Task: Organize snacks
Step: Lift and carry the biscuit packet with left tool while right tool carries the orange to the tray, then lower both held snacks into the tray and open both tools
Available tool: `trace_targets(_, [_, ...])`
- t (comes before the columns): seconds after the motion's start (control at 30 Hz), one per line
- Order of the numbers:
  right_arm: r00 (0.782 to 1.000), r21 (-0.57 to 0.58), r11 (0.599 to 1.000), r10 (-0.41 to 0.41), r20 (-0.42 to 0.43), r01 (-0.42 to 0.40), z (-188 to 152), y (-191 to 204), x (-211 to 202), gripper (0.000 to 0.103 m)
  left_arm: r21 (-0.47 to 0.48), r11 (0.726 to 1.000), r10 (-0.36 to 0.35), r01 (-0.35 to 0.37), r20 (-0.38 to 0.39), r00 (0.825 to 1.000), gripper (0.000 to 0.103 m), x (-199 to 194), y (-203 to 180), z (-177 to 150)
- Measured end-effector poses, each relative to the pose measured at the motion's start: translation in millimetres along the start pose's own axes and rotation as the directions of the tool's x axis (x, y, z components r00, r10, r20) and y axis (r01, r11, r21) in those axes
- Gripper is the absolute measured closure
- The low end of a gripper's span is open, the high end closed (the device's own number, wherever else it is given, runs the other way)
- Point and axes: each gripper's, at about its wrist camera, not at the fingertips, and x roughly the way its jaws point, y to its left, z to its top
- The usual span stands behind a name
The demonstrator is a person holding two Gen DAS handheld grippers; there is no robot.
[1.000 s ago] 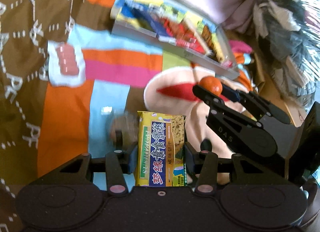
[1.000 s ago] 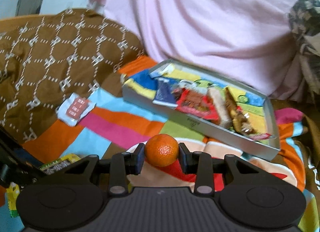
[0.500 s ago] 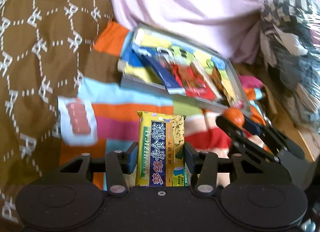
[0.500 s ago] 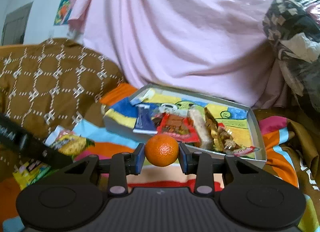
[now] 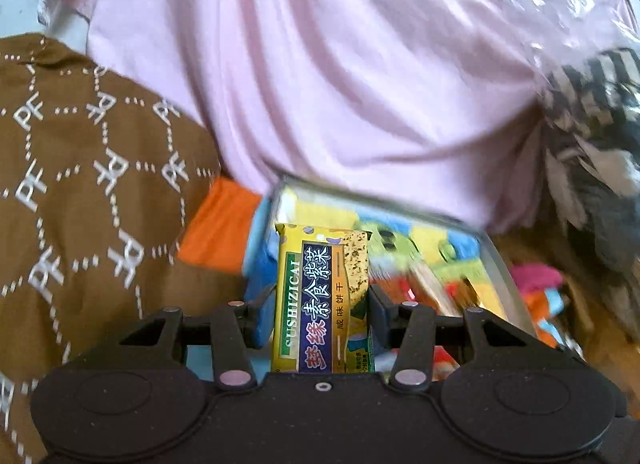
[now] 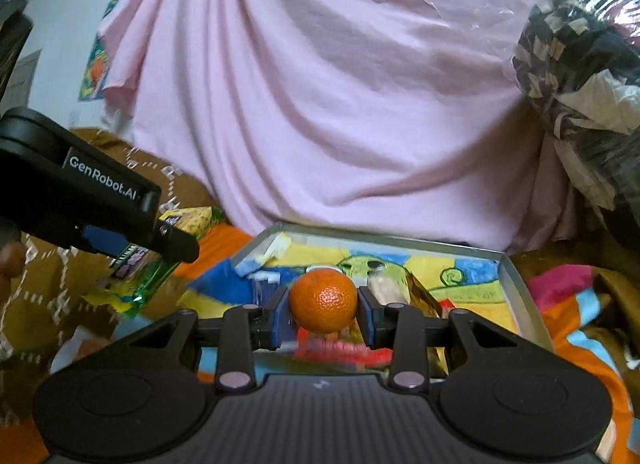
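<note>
In left gripper: yellow-blue cracker pkt, upright, crisp print.

Raised and swung from above the striped blanket toward the tray: left gripper with cracker packet, now at the tray's left corner. Brought closer to the tray's near edge: right gripper with orange.
</note>
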Motion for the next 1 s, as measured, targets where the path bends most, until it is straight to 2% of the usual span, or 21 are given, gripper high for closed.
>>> trace_targets(0.13, [1.000,0.047,0.999,-0.005,-0.011,0.005,6,-2,27,0.063,-0.023,0.999,0.027,-0.026,0.009,1.000,0.054,25,9,6])
trace_targets(0.27, [0.999,0.064,0.998,-0.002,-0.037,0.004,2,-1,47,0.063,-0.056,0.998,0.016,-0.017,-0.004,1.000,0.054,47,14,5])
trace_targets(0.4, [0.998,0.044,0.999,-0.002,-0.058,0.005,-2,4,61,0.063,-0.023,1.000,-0.002,0.002,0.004,1.000,0.054,63,11,5])
trace_targets(0.67, [0.995,0.028,0.999,-0.013,-0.099,0.016,-10,7,76,0.063,0.018,1.000,0.007,-0.006,-0.035,0.999,0.054,82,13,-5])
trace_targets(1.0, [0.992,0.027,0.999,-0.013,-0.128,0.016,-16,12,83,0.063,-0.018,1.000,-0.008,0.007,-0.075,0.997,0.054,98,23,-13])
